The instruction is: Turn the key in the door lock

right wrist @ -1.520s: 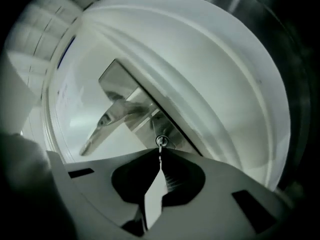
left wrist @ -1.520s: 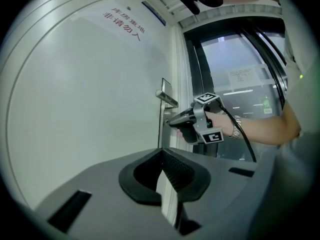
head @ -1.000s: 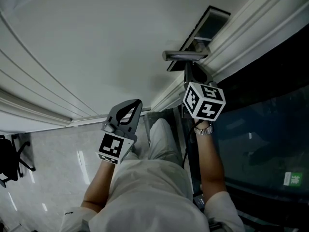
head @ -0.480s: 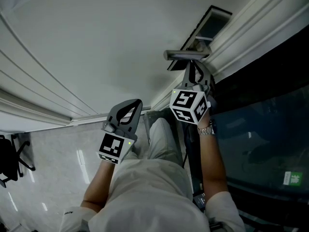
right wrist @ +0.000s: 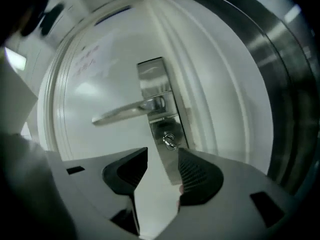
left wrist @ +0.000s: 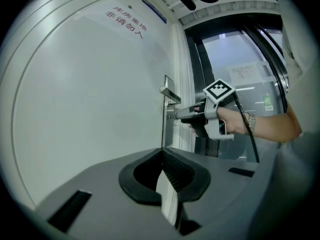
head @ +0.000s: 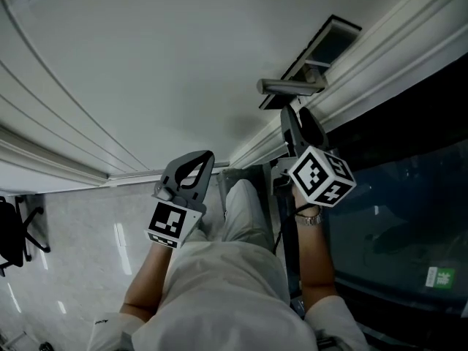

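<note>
Standing by the white door (head: pixel 146 64), I see the left gripper (head: pixel 207 154) on the left, away from the handle, its jaws pressed together with nothing in them. Further right, the silver handle (head: pixel 289 87) sticks out from the door. Just under it, a small shiny thing sits in the lock plate (right wrist: pixel 161 126). It looks blurry, but I think it is the key (right wrist: pixel 170 140). The right gripper (head: pixel 295 112) points at it. Its jaws have just been opening and now stand spread, not touching the key.
</note>
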A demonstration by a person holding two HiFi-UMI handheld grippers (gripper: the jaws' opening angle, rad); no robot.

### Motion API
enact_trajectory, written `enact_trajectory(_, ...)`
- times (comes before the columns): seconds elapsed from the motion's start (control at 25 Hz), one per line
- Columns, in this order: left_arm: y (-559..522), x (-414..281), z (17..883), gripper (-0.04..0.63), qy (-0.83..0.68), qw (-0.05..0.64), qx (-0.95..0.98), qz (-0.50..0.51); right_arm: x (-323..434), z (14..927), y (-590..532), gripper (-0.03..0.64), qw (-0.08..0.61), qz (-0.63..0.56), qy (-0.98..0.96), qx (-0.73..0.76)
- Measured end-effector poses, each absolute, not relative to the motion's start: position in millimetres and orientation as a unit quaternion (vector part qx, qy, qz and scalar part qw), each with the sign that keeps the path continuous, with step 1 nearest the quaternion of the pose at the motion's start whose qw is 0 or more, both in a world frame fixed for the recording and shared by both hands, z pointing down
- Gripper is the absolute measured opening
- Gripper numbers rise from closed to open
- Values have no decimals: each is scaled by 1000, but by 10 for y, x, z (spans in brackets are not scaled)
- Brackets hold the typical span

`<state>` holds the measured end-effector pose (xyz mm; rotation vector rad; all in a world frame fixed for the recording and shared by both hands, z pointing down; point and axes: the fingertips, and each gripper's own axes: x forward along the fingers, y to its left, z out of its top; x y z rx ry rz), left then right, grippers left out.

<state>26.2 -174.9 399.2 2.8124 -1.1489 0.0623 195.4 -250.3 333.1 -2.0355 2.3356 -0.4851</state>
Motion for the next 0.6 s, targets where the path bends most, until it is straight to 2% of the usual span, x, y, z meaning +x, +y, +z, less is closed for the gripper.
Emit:
enact_trajectory(0.12, -1750, 272, 3979, 8, -377, 50, 925, 18, 2033, 3308, -2501, 166, 187, -351, 721, -568)
enact_trajectory(0.2, -1747, 296, 3967, 8, -374, 47, 926, 17, 2103, 3271, -2564, 166, 300, -440, 691, -489)
enact_trajectory(0.28, -1741, 315, 3963, 8, -372, 47, 927, 17, 2148, 3268, -2628, 165, 370, -490, 665, -425)
enact_trajectory(0.4, -1733, 337, 3976, 8, -370, 47, 928, 18, 2145, 3321, -2691, 164, 414, -535, 631, -380)
enact_trajectory(0.52, -1739, 352, 3992, 8, -368, 47, 928, 21, 2152, 3374, -2757, 164, 428, -551, 612, -372)
enact_trajectory(0.56, -1739, 357, 3994, 8, -368, 47, 928, 21, 2166, 3394, -2772, 154, 425, -550, 611, -378)
enact_trajectory(0.6, -1740, 360, 3992, 8, -368, 47, 928, 22, 2178, 3408, -2781, 99, 419, -548, 613, -385)
